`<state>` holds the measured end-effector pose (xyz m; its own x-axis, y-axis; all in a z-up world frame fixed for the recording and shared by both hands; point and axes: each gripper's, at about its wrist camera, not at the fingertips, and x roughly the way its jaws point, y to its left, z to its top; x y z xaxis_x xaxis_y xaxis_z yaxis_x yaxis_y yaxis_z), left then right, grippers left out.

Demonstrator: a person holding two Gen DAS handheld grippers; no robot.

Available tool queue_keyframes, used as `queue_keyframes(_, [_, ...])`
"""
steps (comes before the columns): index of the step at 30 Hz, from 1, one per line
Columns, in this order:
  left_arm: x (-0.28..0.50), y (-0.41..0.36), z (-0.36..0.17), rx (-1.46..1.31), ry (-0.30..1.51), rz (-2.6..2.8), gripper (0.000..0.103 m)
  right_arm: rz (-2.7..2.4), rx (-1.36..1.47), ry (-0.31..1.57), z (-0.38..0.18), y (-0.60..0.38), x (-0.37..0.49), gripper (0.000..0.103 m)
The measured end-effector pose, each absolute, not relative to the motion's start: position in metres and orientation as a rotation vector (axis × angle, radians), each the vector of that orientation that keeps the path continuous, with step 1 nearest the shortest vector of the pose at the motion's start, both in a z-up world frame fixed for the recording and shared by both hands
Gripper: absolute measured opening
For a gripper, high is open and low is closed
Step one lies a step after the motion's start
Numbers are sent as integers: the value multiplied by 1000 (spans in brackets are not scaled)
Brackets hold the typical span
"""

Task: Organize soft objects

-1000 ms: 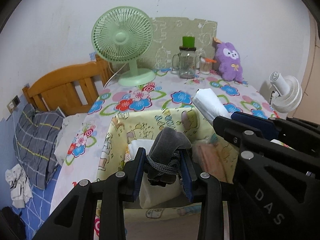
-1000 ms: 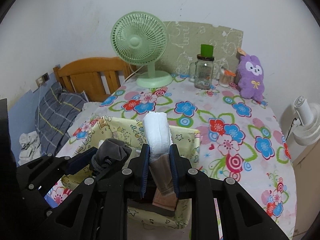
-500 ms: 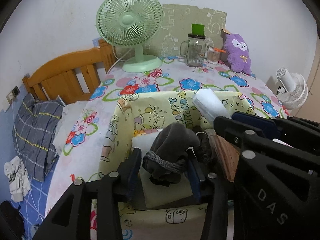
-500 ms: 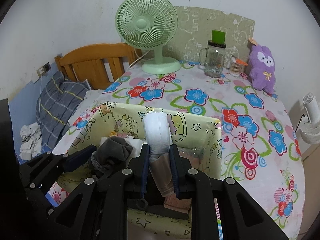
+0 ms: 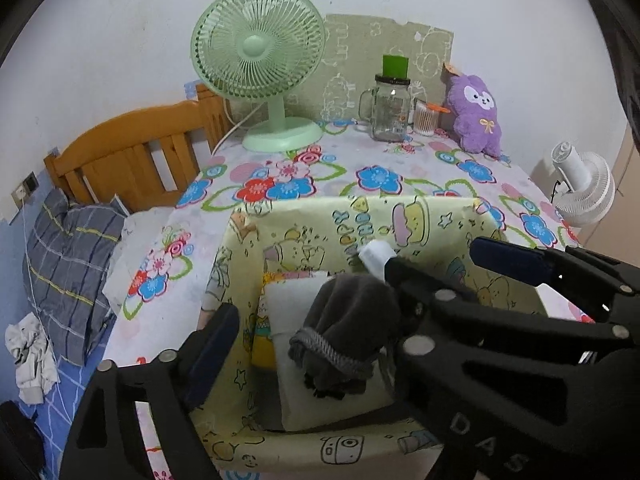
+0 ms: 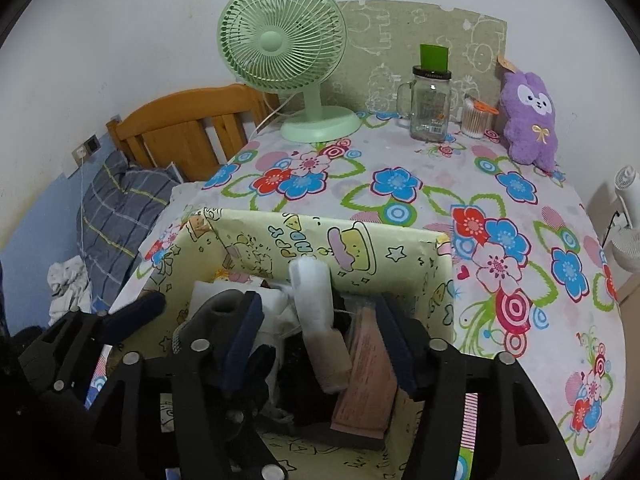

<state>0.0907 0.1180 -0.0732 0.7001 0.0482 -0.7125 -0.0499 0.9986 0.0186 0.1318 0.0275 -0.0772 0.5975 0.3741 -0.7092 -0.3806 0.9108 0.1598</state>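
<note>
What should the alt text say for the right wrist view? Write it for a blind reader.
Both grippers, jaws open, reach into a yellow cartoon-print box: a white and tan roll stands between the right gripper jaws, a grey sock bundle by the left gripper. Behind, a floral tablecloth holds a green fan.

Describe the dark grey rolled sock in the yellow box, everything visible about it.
The dark grey sock bundle is a soft knit roll, its ribbed, lighter-flecked cuff folded around the body to hold it together. It stands roughly upright inside the yellow cartoon-print box, resting on a white folded item. The left gripper is open around it; whether a finger touches it is unclear.
</note>
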Motion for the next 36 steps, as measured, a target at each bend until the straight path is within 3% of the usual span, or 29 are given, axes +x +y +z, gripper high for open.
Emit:
queue_keyframes(7, [94,107,-65,4,769,28,92,392,-32,791,-70,17,130,77])
queue_keyframes(21, [84,80,-40,31,710,11,102,364,-4,730,-47,-15,117,83])
queue_keyframes(36, [59,49,-8,50,624,-11,103,320,32,622,-16,-55,85,91])
